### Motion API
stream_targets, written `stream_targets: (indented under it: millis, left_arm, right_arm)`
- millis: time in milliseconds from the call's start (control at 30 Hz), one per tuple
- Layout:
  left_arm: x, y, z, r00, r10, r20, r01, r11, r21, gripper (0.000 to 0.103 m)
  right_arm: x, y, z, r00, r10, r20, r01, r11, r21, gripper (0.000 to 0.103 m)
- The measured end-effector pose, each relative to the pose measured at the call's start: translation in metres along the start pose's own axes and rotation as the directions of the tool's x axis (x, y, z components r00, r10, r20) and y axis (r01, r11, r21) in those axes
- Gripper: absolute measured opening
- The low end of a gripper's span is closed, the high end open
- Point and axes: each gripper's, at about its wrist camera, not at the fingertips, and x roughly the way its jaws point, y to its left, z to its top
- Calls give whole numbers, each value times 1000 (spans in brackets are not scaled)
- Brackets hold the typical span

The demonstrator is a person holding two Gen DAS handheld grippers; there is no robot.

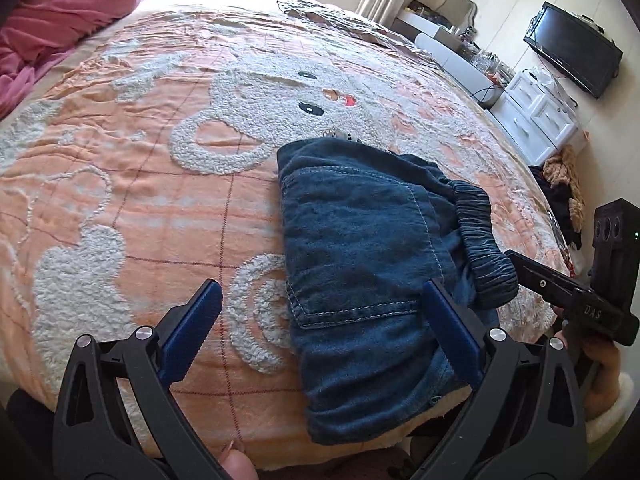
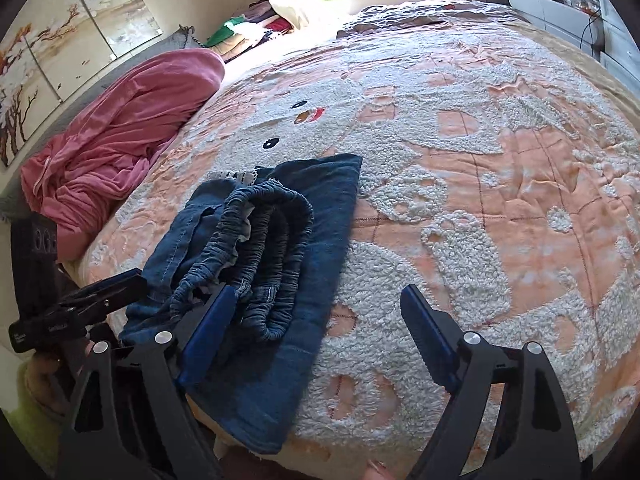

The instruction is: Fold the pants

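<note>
Fingers (image 1: 452, 332) of the left gripper (image 1: 320, 320) were spread wide, blue ribbed pads facing each other, pinching nothing; the pad at 3 o'clock lay over the pants (image 1: 360, 248), the pad at 9 o'clock over bare blanket (image 1: 120, 184). Right gripper (image 2: 316, 328) was likewise spread and empty, its 9 o'clock pad just over the elastic waistband (image 2: 260, 240) and its other pad over the blanket. Pants lay at the near edge of the bed, already folded into a compact thick rectangle, a stitched back pocket (image 1: 352, 240) uppermost in the left view. Judgement: the fold looked close to done; the remaining step was probably tidying the waistband, which bulged at 3 o'clock in the left view and stood up in a gathered loop. To do this well, the loop should be pressed flat or tucked inward rather than pulled, since pulling could unroll the layers beneath; the left gripper could pin the bundle meanwhile. Materials: soft dark blue denim, limp, pale contrast stitching, waistband tightly ruched and springy, likely to rebound. Blanket was peach with thin red grid lines and raised white looped pile forming a cartoon animal; its nap probably grips cloth. Crumpled pink bedding (image 2: 120, 128) sat at 10 o'clock in the right view, well apart.
</note>
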Motion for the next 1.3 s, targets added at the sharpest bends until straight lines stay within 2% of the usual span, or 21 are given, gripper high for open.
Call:
stream_targets:
  millis: [167,333,367,400,433,467,533,567,600,700,900,1000,1167,1300]
  left_arm:
    - [14,-5,2,1000,-18,-11,18,1000,18,93]
    - [24,-6,2,999,-51,-15,51,999,0,91]
    - [25,-7,1,998,-60,-15,60,998,0,89]
    - [26,-7,1,997,-70,-16,70,998,1,83]
    - [26,-8,1,997,-77,-10,77,997,-2,74]
    - [27,-9,1,996,-91,-12,91,996,-7,69]
    - [28,-11,2,996,-92,-12,92,996,-10,53]
    - [27,-13,3,995,-97,-10,97,995,-4,49]
    - [25,-15,3,996,-94,1,94,996,8,42]
    - [19,-20,5,996,-82,23,81,996,30,36]
    - [1,-24,24,993,-39,111,31,996,81,35]
    - [-3,-17,47,987,-18,160,5,997,80,35]
    - [6,-6,77,975,26,219,-49,994,98,35]
    - [33,4,90,977,72,199,-95,990,107,36]
  right_arm:
    - [16,-5,8,998,64,-11,-64,997,50,73]
    - [39,-16,13,989,146,-28,-141,980,137,69]
    - [40,-16,14,988,154,-22,-149,980,132,61]
    - [41,-15,14,985,169,-21,-165,978,128,51]
    - [44,-14,15,980,197,-23,-192,972,135,49]
    - [46,-14,15,977,211,-23,-206,968,144,47]
    - [47,-11,16,975,221,-12,-217,967,135,33]
    - [46,-10,16,972,235,0,-233,964,132,26]
    - [43,-7,16,973,229,15,-229,966,120,23]
    - [34,5,18,977,207,45,-209,976,60,19]
    - [25,32,46,976,205,79,-202,979,-37,18]
    - [31,45,70,976,198,88,-192,978,-77,18]
    - [57,54,109,980,174,100,-163,981,-104,18]
    - [91,56,121,993,90,73,-80,989,-128,18]
